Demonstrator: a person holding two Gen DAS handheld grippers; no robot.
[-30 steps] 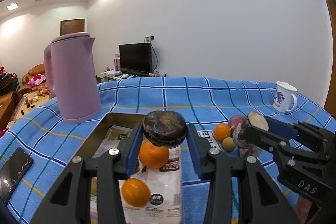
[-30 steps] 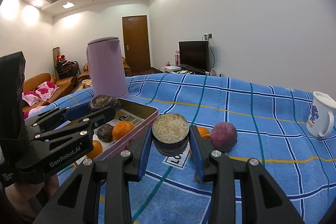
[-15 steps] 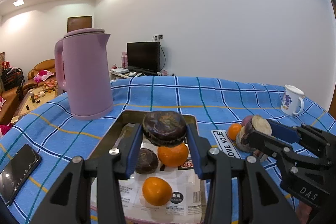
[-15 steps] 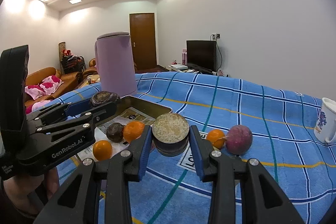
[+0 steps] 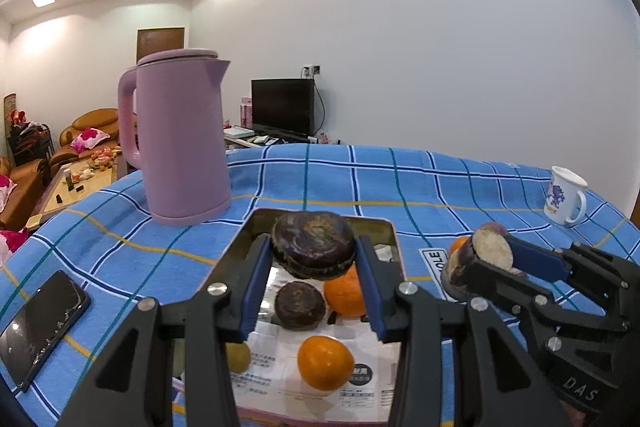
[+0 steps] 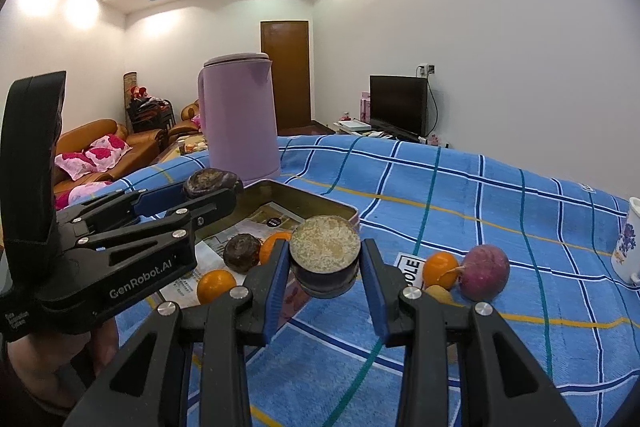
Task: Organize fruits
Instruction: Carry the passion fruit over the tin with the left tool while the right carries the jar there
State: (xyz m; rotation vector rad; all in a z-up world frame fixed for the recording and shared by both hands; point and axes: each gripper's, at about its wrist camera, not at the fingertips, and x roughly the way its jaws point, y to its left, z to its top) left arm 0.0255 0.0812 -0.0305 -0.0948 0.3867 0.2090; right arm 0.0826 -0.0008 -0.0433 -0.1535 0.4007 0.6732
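Both claws come loaded: the left gripper clamps a dark, wrinkled purple fruit between its blue pads, and the right gripper is closed on a cut half fruit whose pale, grainy face is turned up toward the camera. The landmark is the tin tray on the blue checked cloth. The left claw's fruit hangs above the tray's middle, over a second dark fruit and two oranges lying on the printed paper that lines it. The cut half is held just outside the tray's right-hand rim, above the cloth, so the left hand looks the nearer to a drop, and the right would need to travel leftward over the rim. Beyond that same rim, on the cloth, lie a small orange, a round reddish-purple fruit and a yellowish piece, all not yet gathered. The held dark fruit is flattened and shrivelled, its skin mottled brown; it probably dents under pressure. Behind the tray stands a lilac kettle; a phone lies well to the tray's left, a mug far to its right.
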